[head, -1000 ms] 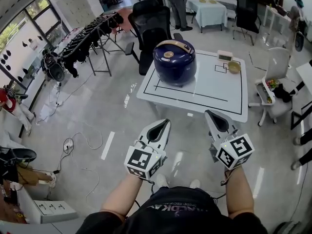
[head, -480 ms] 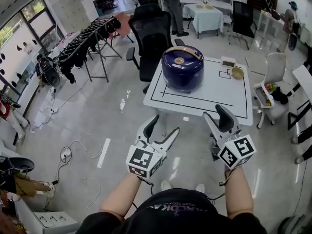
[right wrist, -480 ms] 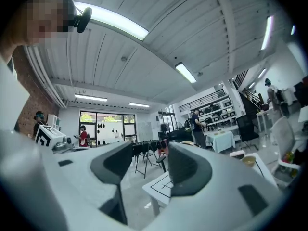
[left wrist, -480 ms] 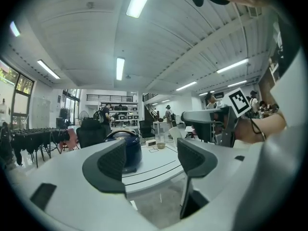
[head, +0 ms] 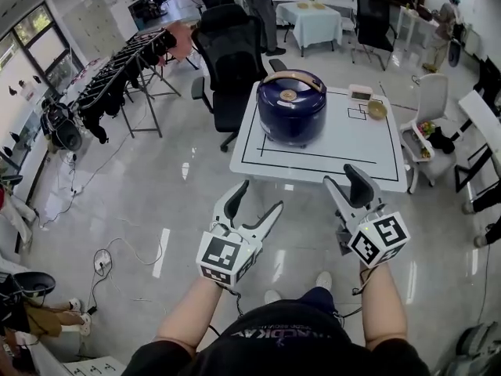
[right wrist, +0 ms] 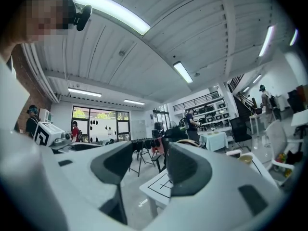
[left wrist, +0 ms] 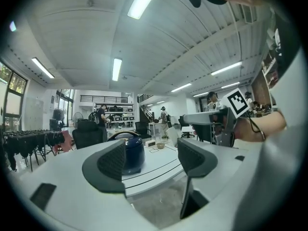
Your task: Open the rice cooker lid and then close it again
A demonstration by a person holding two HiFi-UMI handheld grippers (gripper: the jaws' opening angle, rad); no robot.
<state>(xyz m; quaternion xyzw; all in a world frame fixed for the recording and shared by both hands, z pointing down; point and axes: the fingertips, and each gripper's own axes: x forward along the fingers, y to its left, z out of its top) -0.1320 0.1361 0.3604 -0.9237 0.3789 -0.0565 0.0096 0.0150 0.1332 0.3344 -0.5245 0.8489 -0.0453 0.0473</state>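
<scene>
A dark blue rice cooker (head: 291, 106) with a tan handle stands, lid down, on the far left part of a white table (head: 329, 153). Both grippers hang in the air short of the table's near edge, well away from the cooker. My left gripper (head: 260, 197) is open with nothing between its jaws. My right gripper (head: 343, 178) is open and empty too. In the left gripper view the cooker (left wrist: 133, 154) shows far off between the open fingers (left wrist: 113, 163). In the right gripper view the right jaw hides most of it, and the table corner (right wrist: 158, 185) shows.
A black office chair (head: 233, 53) stands behind the table's left end. On the table's far right lie a small bowl (head: 376, 110) and a white box (head: 360, 92). A white chair (head: 429, 112) is at the right, a clothes rack (head: 117, 81) at the left, cables (head: 106, 258) on the floor.
Both grippers went from shut to open. Both hands have moved forward toward the table, and the view has shifted with them.
</scene>
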